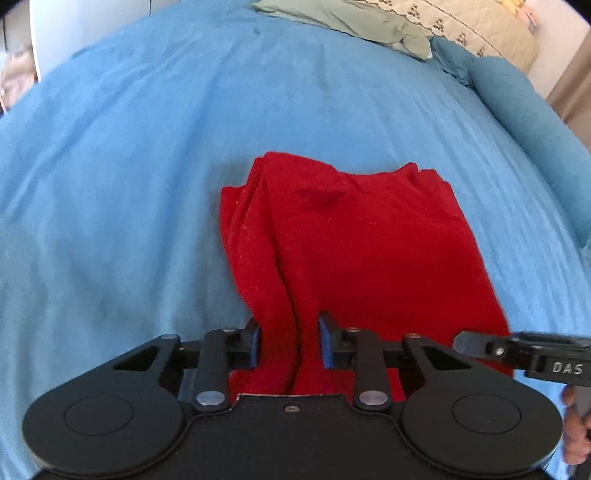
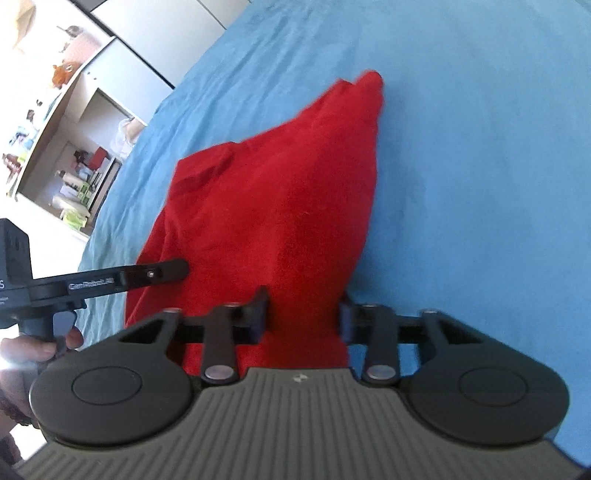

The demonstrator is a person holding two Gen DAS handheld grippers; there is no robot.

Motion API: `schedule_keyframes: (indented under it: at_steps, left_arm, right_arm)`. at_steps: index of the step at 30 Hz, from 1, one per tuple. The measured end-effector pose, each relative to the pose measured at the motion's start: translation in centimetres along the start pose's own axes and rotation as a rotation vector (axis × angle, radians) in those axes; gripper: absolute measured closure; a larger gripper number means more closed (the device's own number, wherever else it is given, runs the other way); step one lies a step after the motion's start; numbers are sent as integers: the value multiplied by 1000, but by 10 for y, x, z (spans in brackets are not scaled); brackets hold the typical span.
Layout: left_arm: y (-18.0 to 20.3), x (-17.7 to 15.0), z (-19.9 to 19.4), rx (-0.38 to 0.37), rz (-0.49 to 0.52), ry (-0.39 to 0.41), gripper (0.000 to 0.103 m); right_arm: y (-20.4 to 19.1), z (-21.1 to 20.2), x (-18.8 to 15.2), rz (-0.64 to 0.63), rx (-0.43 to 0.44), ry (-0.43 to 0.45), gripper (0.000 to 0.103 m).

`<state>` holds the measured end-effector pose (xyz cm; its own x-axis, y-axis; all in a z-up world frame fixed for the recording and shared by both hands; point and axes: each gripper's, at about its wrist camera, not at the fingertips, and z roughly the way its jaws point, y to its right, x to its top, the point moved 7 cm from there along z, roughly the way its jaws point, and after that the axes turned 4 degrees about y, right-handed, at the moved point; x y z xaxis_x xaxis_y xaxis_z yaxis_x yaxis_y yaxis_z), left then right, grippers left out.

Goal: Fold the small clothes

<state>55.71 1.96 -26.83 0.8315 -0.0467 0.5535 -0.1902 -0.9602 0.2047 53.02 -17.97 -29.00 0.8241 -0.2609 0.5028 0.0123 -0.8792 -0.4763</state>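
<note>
A red garment (image 1: 351,240) lies folded over on the blue bed sheet (image 1: 129,166), with its near end lifted toward me. My left gripper (image 1: 290,341) is shut on a bunched fold at the near left edge, and cloth fills the gap between its blue pads. In the right wrist view the same red garment (image 2: 277,192) rises in a slanted sheet. My right gripper (image 2: 303,314) is shut on its near right edge. Each view shows a finger of the other gripper: the right one's fingers (image 1: 476,343), the left one's fingers (image 2: 162,273).
Pillows (image 1: 351,22) and a rolled blue blanket (image 1: 517,103) sit at the head of the bed. Blue sheet (image 2: 480,147) spreads wide around the garment. Open shelves (image 2: 66,166) with small items stand beyond the bed's left edge. A person's hand (image 2: 33,350) grips the left handle.
</note>
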Motion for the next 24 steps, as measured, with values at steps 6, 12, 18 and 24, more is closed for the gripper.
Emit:
schedule_keyframes:
  at_steps: [6,12,18,24]
  left_arm:
    - [13,1,-30,4,-18,67,75]
    - [52,-30,-76,-32,-7,85,78]
    - [105,-98,-84,-55,1,-3,79]
    - [122,-140,-70,-4,43,0,65]
  right_arm:
    - [-26,-31,11,-96,7,81,63]
    - [-32,-94,3,-137,23,128,63]
    - [-12,-155,-52,-161,-46,73,63]
    - [39,-166,-118,-64,-133,-13,63]
